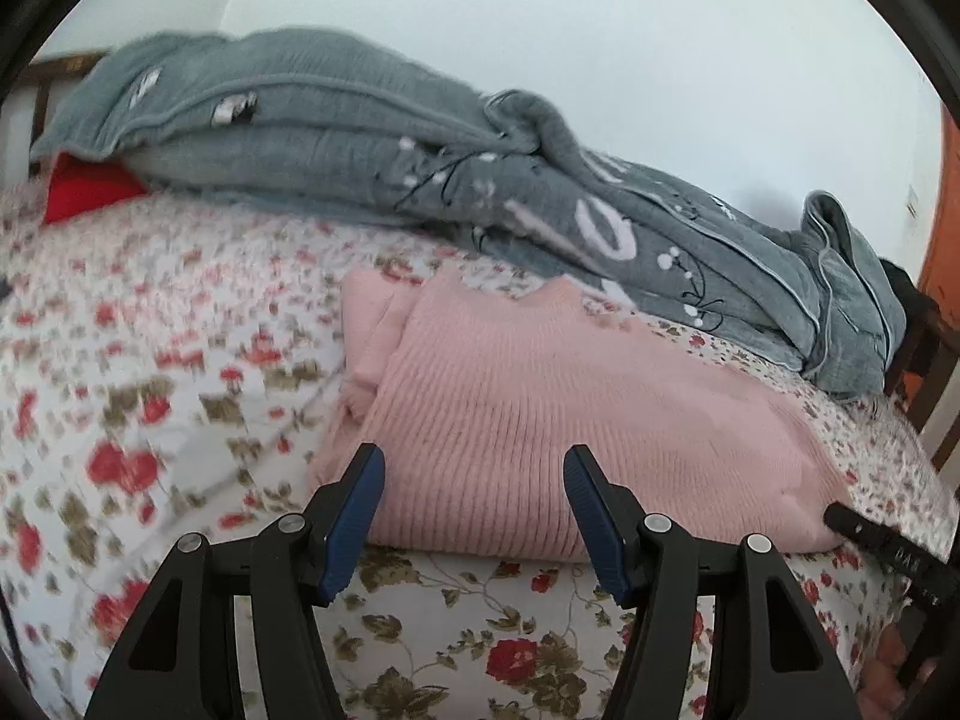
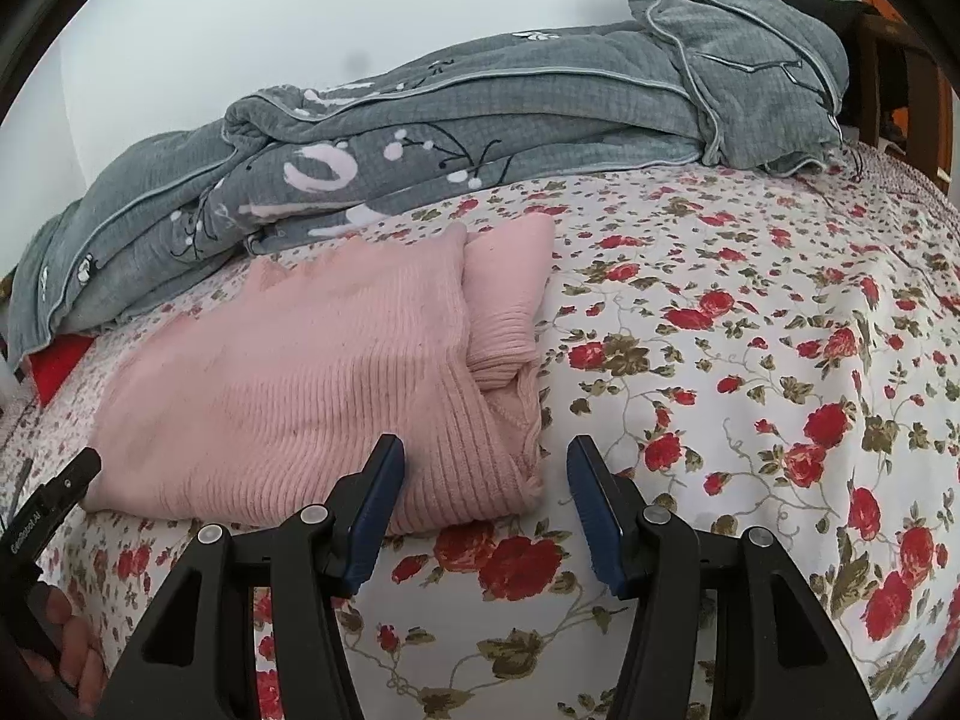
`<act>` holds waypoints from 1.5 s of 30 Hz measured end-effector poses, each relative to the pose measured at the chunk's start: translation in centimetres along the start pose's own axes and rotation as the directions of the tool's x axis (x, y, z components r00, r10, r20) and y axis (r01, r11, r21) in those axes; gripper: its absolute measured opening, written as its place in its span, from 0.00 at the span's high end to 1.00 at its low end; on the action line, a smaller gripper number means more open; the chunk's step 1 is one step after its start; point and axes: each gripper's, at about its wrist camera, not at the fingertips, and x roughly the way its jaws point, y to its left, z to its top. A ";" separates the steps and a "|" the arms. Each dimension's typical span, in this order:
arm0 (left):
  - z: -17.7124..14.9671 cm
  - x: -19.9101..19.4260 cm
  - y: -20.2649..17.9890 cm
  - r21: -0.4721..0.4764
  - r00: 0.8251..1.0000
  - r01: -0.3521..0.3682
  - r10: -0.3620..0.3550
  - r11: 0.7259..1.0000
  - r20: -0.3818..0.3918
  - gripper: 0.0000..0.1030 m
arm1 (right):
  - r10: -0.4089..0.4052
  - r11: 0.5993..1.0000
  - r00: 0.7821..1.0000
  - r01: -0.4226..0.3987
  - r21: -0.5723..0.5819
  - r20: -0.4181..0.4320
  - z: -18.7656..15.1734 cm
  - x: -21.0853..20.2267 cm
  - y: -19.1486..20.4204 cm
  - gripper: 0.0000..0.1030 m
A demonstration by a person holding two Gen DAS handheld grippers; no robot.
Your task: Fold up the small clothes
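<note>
A pink ribbed knit sweater (image 1: 540, 420) lies folded on the floral bedsheet (image 1: 150, 390). It also shows in the right wrist view (image 2: 312, 384), with a sleeve tucked along its right side. My left gripper (image 1: 474, 468) is open and empty, just in front of the sweater's near left edge. My right gripper (image 2: 486, 462) is open and empty, its jaws standing either side of the sweater's near right corner without holding it. The right gripper's tip (image 1: 870, 540) shows at the sweater's right end in the left wrist view. The left gripper's tip (image 2: 54, 498) shows at far left in the right wrist view.
A grey quilt (image 1: 360, 144) is bunched along the back of the bed against a white wall; it also shows in the right wrist view (image 2: 480, 120). A red item (image 1: 84, 192) lies under its left end. A wooden bed frame (image 2: 900, 60) stands at the far right.
</note>
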 end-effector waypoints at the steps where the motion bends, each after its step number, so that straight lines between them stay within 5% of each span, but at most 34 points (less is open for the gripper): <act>1: 0.3 -0.2 0.0 0.011 1.000 -0.006 0.006 1.000 0.007 0.42 | 0.011 1.000 1.000 -0.010 0.005 -0.005 0.1 0.0 -0.3 0.47; 6: 3.4 0.4 1.1 0.019 0.998 0.022 -0.021 1.000 -0.051 0.42 | -0.004 1.000 0.999 0.004 0.020 -0.036 1.7 -0.1 -0.8 0.47; 14: 8.4 2.0 0.3 0.076 0.999 0.032 -0.029 0.997 -0.039 0.42 | -0.138 0.977 0.989 0.146 -0.158 0.062 5.4 -1.1 2.6 0.47; 19: 10.3 5.5 0.2 0.080 0.992 0.024 -0.014 0.996 -0.128 0.43 | -0.163 0.953 0.982 0.180 -0.244 0.092 7.2 -0.6 4.6 0.48; 25: 9.1 9.5 2.6 0.064 0.966 -0.023 0.038 0.998 -0.257 0.63 | -0.167 0.960 0.986 0.169 -0.224 0.029 9.4 2.8 3.5 0.60; 26: 8.8 9.9 3.0 0.046 0.961 -0.010 0.023 0.999 -0.276 0.71 | -0.147 0.966 0.989 0.143 -0.216 -0.004 9.4 3.7 3.3 0.60; 29: 7.9 11.0 3.8 0.021 0.951 0.019 -0.011 1.000 -0.309 0.71 | -0.097 0.978 0.990 0.075 -0.195 -0.105 8.7 6.6 2.7 0.60; 32: 7.8 11.1 4.0 -0.001 0.950 0.053 -0.050 0.999 -0.307 0.83 | -0.103 0.977 0.988 0.078 -0.201 -0.116 8.1 7.5 2.8 0.60; 35: 8.3 10.4 4.5 -0.071 0.954 0.091 -0.107 0.993 -0.279 0.87 | -0.081 0.975 0.992 0.059 -0.216 -0.094 8.3 6.9 3.2 0.83; 38: 8.5 10.2 4.8 -0.089 0.956 0.104 -0.124 0.991 -0.266 0.87 | -0.051 0.977 0.998 0.041 -0.210 -0.043 8.6 5.9 3.2 0.97; 40: 7.7 11.3 4.5 -0.049 0.947 0.065 -0.078 0.997 -0.313 0.85 | -0.046 0.981 0.997 0.034 -0.190 -0.063 8.7 6.4 2.8 0.97; 43: 7.9 10.9 4.3 -0.021 0.950 0.052 -0.056 0.998 -0.308 0.74 | -0.058 0.982 0.992 0.037 -0.183 -0.114 8.9 7.6 2.7 0.95; 45: 8.2 10.2 4.6 -0.019 0.953 0.044 -0.048 0.999 -0.300 0.56 | -0.034 0.985 0.994 0.016 -0.173 -0.102 9.1 6.7 2.6 0.91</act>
